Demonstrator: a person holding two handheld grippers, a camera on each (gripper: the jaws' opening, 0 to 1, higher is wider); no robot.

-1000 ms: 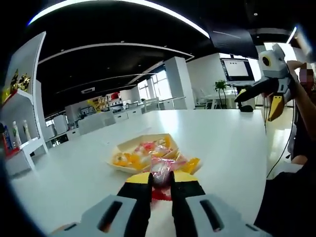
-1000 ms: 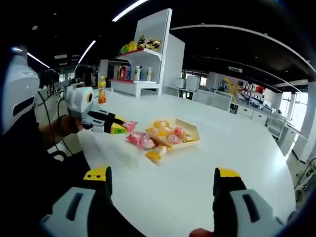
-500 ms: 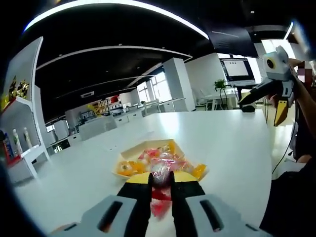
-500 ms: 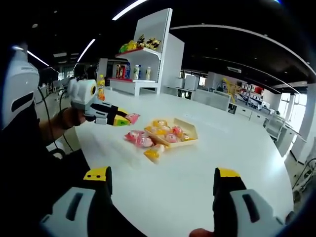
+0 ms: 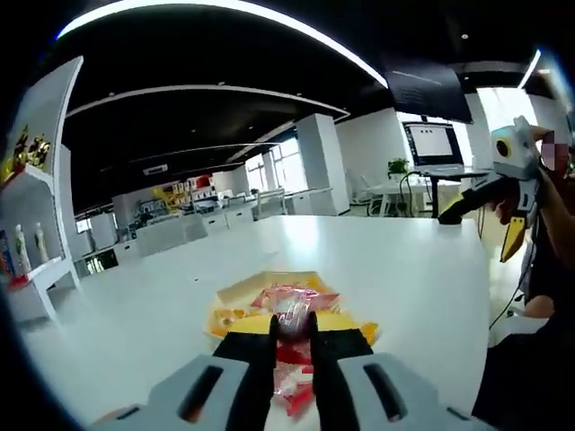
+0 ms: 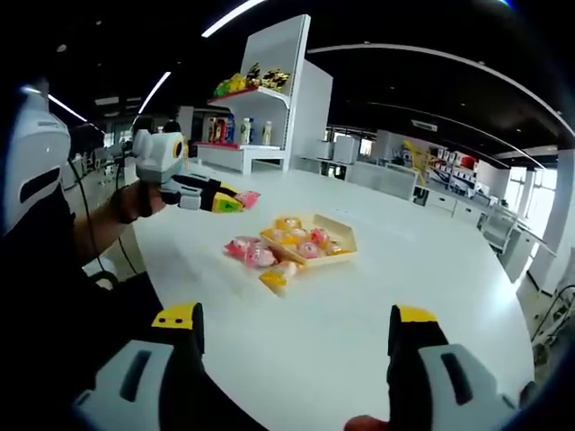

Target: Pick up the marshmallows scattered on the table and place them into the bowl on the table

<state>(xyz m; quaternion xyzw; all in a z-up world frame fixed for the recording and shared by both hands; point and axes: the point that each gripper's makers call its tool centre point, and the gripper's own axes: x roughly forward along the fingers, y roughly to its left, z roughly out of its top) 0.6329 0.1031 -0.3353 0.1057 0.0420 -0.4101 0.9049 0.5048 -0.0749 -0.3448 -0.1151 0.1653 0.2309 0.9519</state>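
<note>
Left gripper view, tongs pinching marshmallow, long axis vertical

A: Which fixtures are seen beyond the large white table?

B: A tall white shelving unit is located at its far side. Yellow packaged goods are stored on the top shelf, and small bottles are lined up on the shelf below.

A: What is observed in the left gripper view?

B: A wall-mounted monitor screen is seen, with a green potted plant just beside it. Curved white ceiling light strips are fitted overhead.
</note>
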